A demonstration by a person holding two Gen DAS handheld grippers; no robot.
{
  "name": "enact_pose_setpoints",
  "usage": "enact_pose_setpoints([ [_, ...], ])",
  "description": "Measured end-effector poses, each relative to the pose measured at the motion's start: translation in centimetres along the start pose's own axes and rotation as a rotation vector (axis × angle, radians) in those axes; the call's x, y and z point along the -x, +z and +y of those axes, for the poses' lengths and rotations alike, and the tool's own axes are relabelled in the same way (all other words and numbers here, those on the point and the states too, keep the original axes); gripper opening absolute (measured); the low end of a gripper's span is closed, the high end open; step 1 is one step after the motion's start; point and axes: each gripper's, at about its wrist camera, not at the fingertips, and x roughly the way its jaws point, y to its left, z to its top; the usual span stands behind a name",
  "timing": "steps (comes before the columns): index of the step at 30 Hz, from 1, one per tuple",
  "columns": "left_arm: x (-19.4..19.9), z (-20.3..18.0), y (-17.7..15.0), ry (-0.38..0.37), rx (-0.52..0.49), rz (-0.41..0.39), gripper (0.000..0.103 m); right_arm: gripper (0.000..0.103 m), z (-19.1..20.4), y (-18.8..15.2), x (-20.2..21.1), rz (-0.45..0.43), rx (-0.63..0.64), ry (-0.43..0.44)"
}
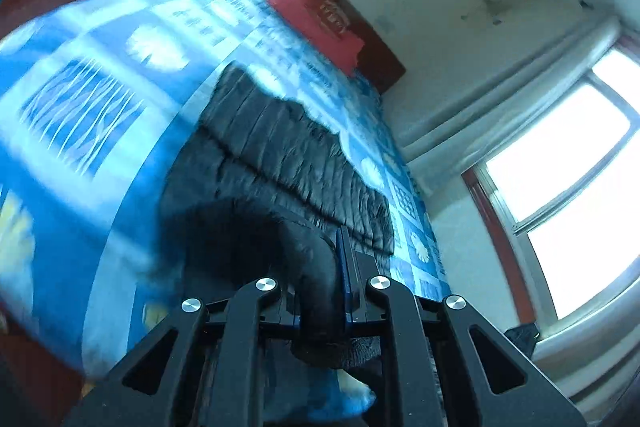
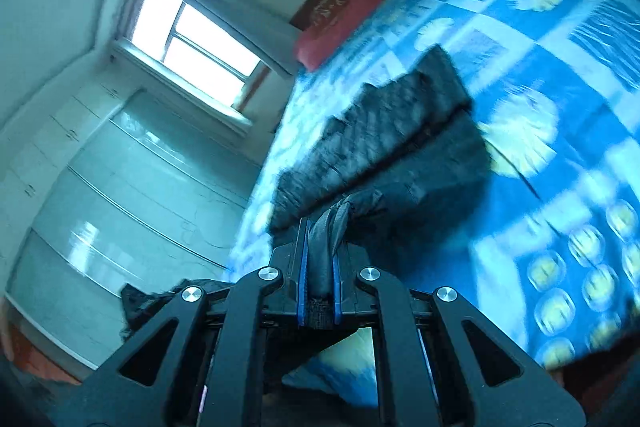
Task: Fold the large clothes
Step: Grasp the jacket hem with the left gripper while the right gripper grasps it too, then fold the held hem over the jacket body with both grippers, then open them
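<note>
Left gripper (image 1: 336,267): pressed onto a dark fold of the jacket (image 1: 288,155).
Right gripper (image 2: 320,259): pinched on the jacket's edge.
Jacket: black, quilted, spread on the bed (image 1: 80,107), near edge raised.
Unclear: both views blurred; the jacket's near part is hidden by the grippers.

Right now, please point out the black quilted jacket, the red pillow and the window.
black quilted jacket (image 1: 288,155), left wrist view, on its quilted body lying on the bed.
red pillow (image 2: 340,23), right wrist view, on the middle of its top face.
window (image 2: 192,43), right wrist view, on the bright glass.
</note>
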Motion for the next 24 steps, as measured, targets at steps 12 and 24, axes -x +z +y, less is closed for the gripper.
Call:
enact_pose_setpoints([
  [12,-12.2,-1.3,12.9,0.033,-0.102,-0.055,0.014,0.009,-0.7,14.0,-12.6,-0.062,-0.033,0.045],
  [24,-27.2,4.9,19.8,0.226,-0.049,0.030,0.013,0.010,-10.3,21.6,-28.0,-0.004,-0.200,-0.134],
])
